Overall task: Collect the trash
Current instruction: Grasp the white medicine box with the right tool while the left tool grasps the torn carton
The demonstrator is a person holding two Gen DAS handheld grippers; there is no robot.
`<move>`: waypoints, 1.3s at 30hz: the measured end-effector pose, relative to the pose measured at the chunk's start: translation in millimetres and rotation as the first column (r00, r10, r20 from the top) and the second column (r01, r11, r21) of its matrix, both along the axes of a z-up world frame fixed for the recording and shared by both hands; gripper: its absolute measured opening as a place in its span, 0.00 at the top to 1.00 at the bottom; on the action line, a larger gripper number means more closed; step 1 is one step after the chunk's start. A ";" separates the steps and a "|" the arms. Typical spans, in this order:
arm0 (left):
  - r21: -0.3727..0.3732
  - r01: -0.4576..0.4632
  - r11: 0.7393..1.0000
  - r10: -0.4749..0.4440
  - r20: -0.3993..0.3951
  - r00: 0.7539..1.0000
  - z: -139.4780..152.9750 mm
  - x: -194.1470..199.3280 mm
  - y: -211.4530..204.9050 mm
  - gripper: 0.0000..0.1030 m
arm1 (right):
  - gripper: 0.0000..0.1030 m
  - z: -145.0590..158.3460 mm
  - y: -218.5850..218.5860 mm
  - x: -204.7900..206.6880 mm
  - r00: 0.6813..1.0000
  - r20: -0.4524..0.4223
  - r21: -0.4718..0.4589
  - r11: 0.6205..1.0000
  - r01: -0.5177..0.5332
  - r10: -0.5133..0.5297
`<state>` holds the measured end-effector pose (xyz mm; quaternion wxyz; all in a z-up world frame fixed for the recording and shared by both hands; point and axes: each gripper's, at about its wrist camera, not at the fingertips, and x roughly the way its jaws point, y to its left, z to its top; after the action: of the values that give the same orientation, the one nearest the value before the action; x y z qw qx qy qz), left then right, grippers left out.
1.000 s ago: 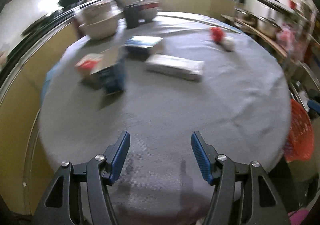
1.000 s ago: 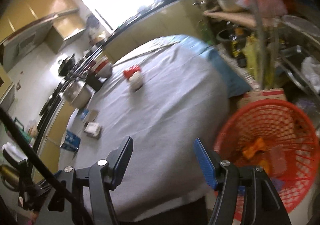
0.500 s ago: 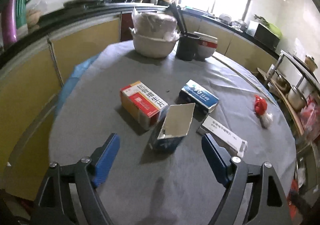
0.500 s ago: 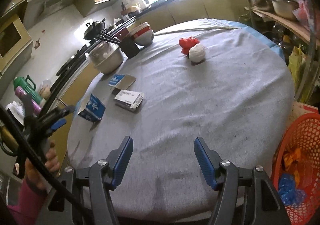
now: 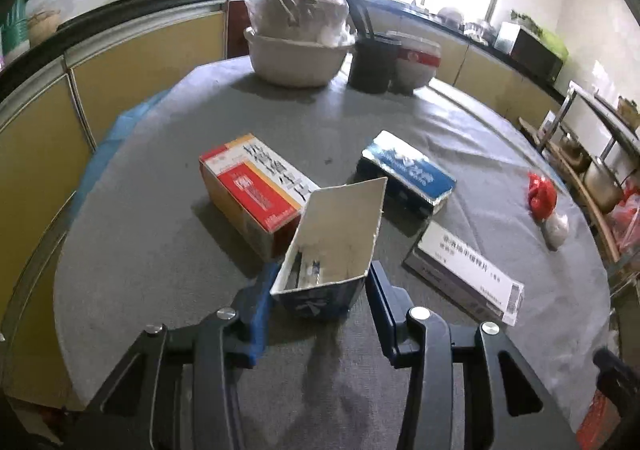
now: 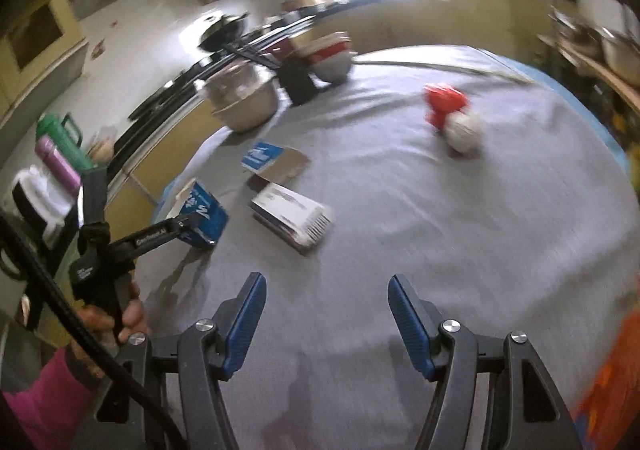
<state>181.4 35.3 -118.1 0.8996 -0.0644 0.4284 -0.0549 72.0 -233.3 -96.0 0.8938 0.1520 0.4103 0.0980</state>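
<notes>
Blue open carton (image 5: 320, 290) between closing left hand-held gripper (image 5: 318, 300); right (image 6: 326, 310) apart.

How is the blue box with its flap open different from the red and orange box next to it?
The open blue box has its flap up, so you can see its white inside; the red and orange box is closed. The blue one sits between the left claw's fingers, which have just been closing; the red one lies untouched behind it. The red one looks longer. Both are cardboard packets on the grey table.
</notes>
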 end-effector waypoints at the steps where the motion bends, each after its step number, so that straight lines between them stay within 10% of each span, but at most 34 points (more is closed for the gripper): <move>1: -0.001 0.002 1.000 -0.002 0.002 1.000 0.5 -0.7 0.5 0.56 | 0.34 -0.5 6.2 11.7 1.000 0.004 -0.012 1.000 -0.022 0.022; 16: -0.042 0.116 0.992 -0.116 -0.007 0.993 15.5 -71.6 3.5 0.56 | 0.34 -47.4 52.4 135.7 0.982 -0.106 -0.020 0.987 -0.161 0.158; 25: -0.028 0.092 0.995 -0.092 0.006 0.996 19.2 -76.2 13.2 0.56 | 0.38 -53.5 87.3 106.7 0.962 -0.142 -0.183 0.949 -0.257 0.233; 29: -0.031 0.085 0.996 -0.085 -0.002 0.996 18.6 -78.6 15.3 0.56 | 0.54 -56.1 96.9 105.2 0.965 -0.133 -0.245 0.936 -0.252 0.225; 39: -0.015 0.118 0.993 -0.118 0.007 0.993 25.3 -88.3 2.9 0.56 | 0.55 -36.4 79.7 64.0 0.985 -0.063 -0.199 0.965 -0.170 0.161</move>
<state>93.1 38.2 -92.8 0.8956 -0.0457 0.4284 -0.1113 136.0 -153.6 -132.5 0.8836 0.0273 0.4501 0.1263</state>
